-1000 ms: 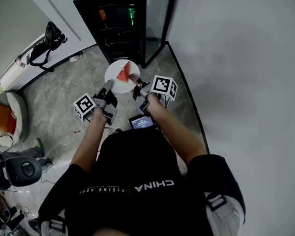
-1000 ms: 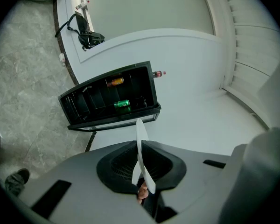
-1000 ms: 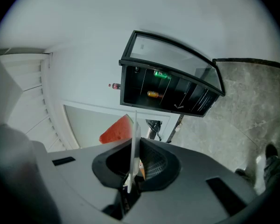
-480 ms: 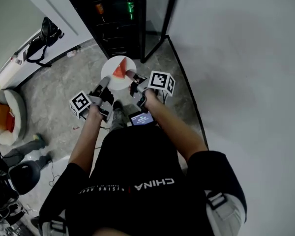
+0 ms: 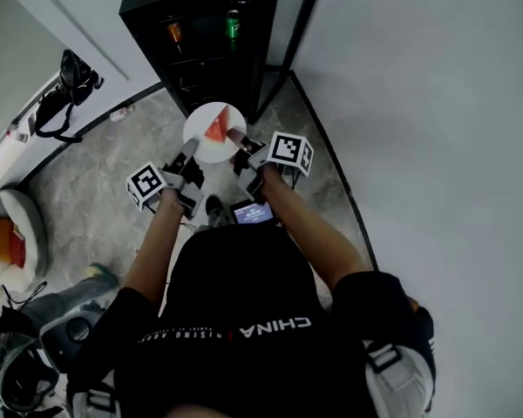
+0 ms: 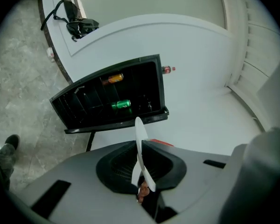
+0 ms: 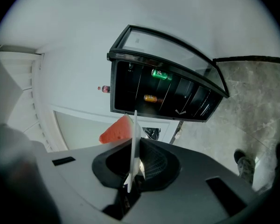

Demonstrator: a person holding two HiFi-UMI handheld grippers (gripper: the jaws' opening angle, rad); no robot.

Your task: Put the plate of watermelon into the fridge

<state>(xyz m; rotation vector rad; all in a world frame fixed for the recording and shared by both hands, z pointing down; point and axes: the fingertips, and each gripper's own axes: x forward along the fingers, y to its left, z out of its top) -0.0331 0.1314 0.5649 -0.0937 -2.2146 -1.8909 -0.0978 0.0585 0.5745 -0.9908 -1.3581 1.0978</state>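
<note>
A white plate (image 5: 211, 142) with a red watermelon wedge (image 5: 215, 130) hangs in the air in front of a black fridge (image 5: 200, 33) whose glass door (image 5: 289, 20) stands open. My left gripper (image 5: 190, 152) is shut on the plate's left rim and my right gripper (image 5: 238, 139) on its right rim. The left gripper view shows the plate (image 6: 139, 146) edge-on between the jaws of the left gripper (image 6: 141, 171). From the right gripper (image 7: 132, 171) the plate (image 7: 133, 139) also shows edge-on, with the watermelon (image 7: 117, 129) on it. Inside the fridge (image 7: 163, 94) lie a green can (image 7: 161, 74) and an orange can (image 7: 151, 97).
A white wall runs along the right of the head view. A black bag (image 5: 65, 90) rests on a white ledge at left, and an orange cushion (image 5: 9, 238) lies further down. The person's shoe (image 5: 213, 209) stands on the grey marble floor (image 5: 96, 172) below the plate.
Both grippers keep their hold on the plate. The person has stepped a little toward the fridge, which now shows larger at the top of the head view.
</note>
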